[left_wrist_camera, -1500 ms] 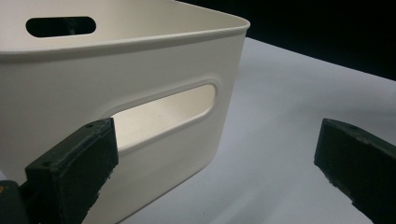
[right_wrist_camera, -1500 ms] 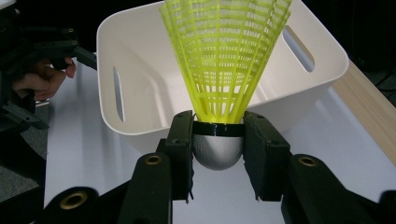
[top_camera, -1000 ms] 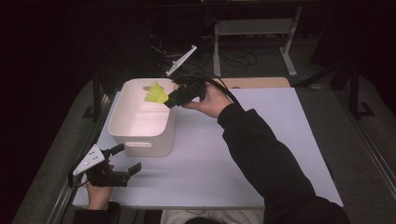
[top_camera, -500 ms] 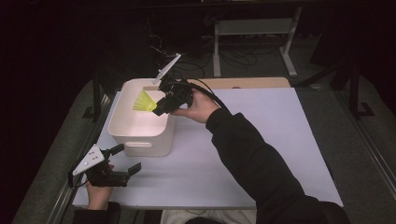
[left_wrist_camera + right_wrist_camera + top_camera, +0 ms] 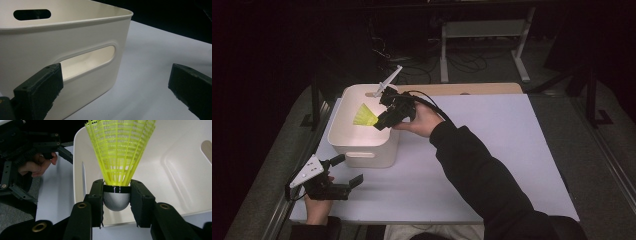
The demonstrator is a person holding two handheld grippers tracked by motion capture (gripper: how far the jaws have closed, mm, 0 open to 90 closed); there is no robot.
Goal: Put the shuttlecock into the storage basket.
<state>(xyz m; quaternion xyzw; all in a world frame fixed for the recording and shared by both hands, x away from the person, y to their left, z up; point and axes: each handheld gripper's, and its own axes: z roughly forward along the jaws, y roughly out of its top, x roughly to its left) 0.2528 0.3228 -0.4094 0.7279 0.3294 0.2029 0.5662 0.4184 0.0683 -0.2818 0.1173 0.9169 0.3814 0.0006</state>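
Observation:
A yellow shuttlecock (image 5: 364, 116) (image 5: 119, 157) with a silver-grey cap hangs over the inside of the white bin (image 5: 343, 140) (image 5: 175, 170). My right gripper (image 5: 382, 123) (image 5: 116, 200) is shut on its cap, skirt pointing away from the jaws. Near the table's front left corner my left gripper (image 5: 346, 173) (image 5: 115, 92) rests open on the white table top, jaws wide apart with nothing between them. It faces the bin's near wall (image 5: 37, 42) and its handle slot.
The bin stands at the table's left back, a wooden board (image 5: 462, 89) behind it. White table top (image 5: 502, 145) spreads to the right. A metal frame (image 5: 482, 35) and cables lie on the dark floor beyond.
My right gripper has carried the shuttlecock leftward, from the bin's right rim to over its middle. The left gripper has stayed put.

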